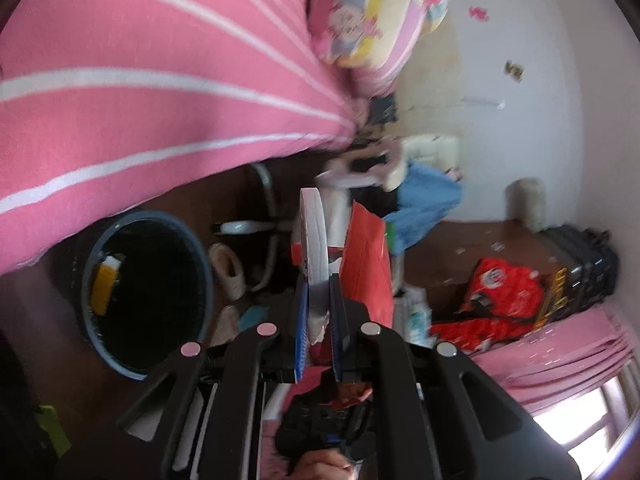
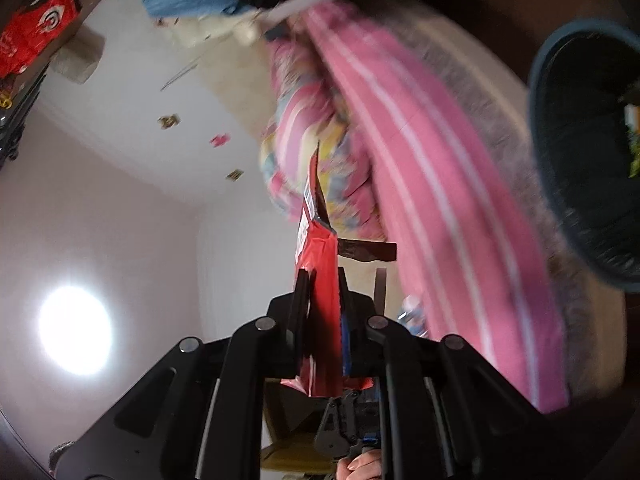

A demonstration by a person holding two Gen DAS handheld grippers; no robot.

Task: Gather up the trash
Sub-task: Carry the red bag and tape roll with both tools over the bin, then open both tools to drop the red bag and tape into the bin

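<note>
My left gripper (image 1: 319, 280) is shut on a flattened white and red package (image 1: 314, 240), held edge-on between the fingers. A red wrapper (image 1: 366, 264) stands just right of it. A blue-rimmed trash bin (image 1: 144, 292) with a black liner lies to the left, with a yellow item (image 1: 105, 284) inside. My right gripper (image 2: 323, 276) is shut on a red wrapper (image 2: 318, 260) that sticks up past the fingertips. The same bin (image 2: 584, 152) shows at the right edge of the right wrist view.
A pink striped bed cover (image 1: 140, 92) fills the upper left, with a patterned pillow (image 1: 372, 20). Red bags (image 1: 496, 300) and a black case (image 1: 580, 264) sit on a brown surface. Shoes (image 1: 228, 268), blue cloth (image 1: 424, 204) and pink curtains (image 1: 560, 356) are nearby.
</note>
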